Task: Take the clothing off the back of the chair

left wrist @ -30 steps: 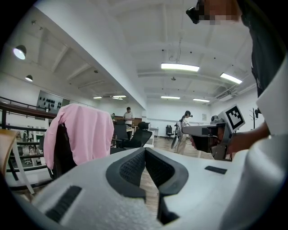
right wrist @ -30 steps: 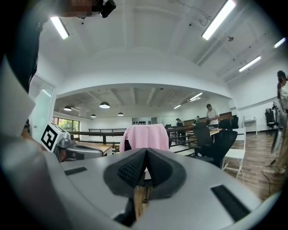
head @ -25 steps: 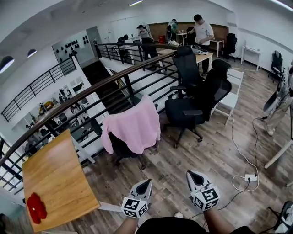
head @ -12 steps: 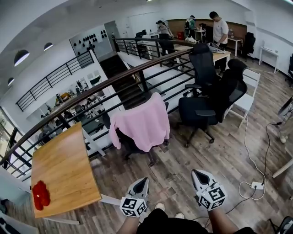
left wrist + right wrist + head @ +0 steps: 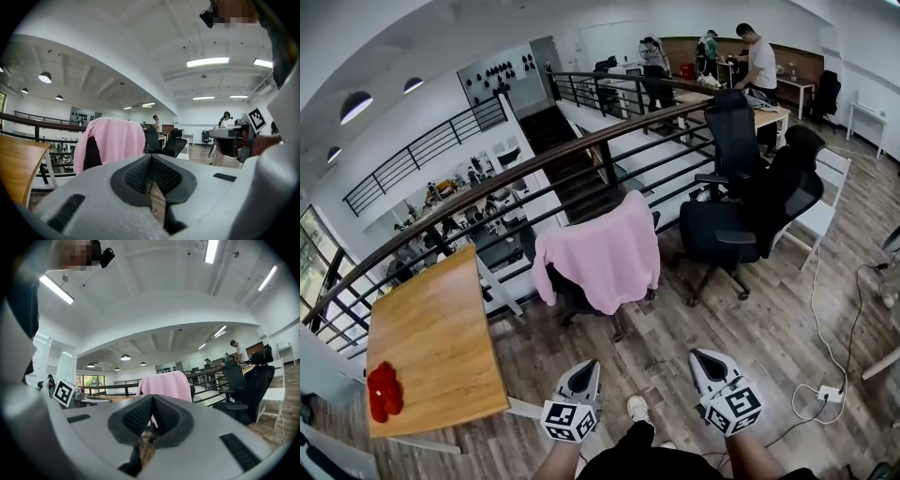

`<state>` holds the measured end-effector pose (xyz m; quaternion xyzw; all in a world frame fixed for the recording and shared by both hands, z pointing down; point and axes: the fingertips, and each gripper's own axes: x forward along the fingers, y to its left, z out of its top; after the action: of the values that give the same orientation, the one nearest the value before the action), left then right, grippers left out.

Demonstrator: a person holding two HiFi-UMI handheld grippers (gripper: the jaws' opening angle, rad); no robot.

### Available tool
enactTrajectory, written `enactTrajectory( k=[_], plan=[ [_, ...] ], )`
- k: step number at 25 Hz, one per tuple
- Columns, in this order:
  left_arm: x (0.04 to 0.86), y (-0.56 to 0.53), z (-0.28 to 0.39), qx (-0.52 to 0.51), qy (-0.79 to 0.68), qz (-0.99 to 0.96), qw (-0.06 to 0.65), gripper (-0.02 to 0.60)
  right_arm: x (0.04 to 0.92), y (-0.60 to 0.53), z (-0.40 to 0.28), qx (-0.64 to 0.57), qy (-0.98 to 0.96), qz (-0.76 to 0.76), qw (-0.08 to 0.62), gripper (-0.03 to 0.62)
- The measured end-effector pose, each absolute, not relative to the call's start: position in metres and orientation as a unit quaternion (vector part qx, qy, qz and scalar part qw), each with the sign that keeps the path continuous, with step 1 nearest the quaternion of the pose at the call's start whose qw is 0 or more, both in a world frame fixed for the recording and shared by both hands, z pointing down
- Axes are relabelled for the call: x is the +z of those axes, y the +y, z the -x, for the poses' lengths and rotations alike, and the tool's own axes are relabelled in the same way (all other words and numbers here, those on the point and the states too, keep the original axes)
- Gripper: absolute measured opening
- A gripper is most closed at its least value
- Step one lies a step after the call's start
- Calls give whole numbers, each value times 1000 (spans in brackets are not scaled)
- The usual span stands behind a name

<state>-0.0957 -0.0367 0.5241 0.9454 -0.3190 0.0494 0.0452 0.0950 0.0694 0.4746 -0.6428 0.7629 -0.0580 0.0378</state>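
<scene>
By the dark metal railing (image 5: 487,192), draped over the back of a black office chair (image 5: 574,298): the soft pink garment (image 5: 602,251), with a sleeve dangling at its left.

Low in the head view, side by side above the wood-plank floor (image 5: 675,319): white left tool (image 5: 587,367) and white right tool (image 5: 699,357), each carrying a marker cube, both aimed toward that chair and well apart from it. Clenched, the pair of them, jaws pressed together, nothing caught between. Straight ahead in both gripper views, past the closed tips: pink cloth on the chair back. Off to the left, a light wooden table (image 5: 431,337) with a small red object (image 5: 382,392) near its corner. Further back, more black chairs (image 5: 741,202) and people (image 5: 761,58) at far tables.
</scene>
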Motion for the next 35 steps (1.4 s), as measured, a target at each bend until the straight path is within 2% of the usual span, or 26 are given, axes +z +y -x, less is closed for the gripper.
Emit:
enactTrajectory(
  k=[17, 27, 35],
  plan=[
    [528, -172, 66, 46, -340, -938, 48, 15, 484, -81, -128, -62, 777, 627, -1, 3],
    [531, -266, 89, 54, -373, -925, 49, 15, 495, -184, -143, -60, 769, 636, -28, 3],
    [524, -312, 92, 41, -364, -929, 46, 15, 501, -218, -158, -70, 751, 655, -40, 3]
  ],
)
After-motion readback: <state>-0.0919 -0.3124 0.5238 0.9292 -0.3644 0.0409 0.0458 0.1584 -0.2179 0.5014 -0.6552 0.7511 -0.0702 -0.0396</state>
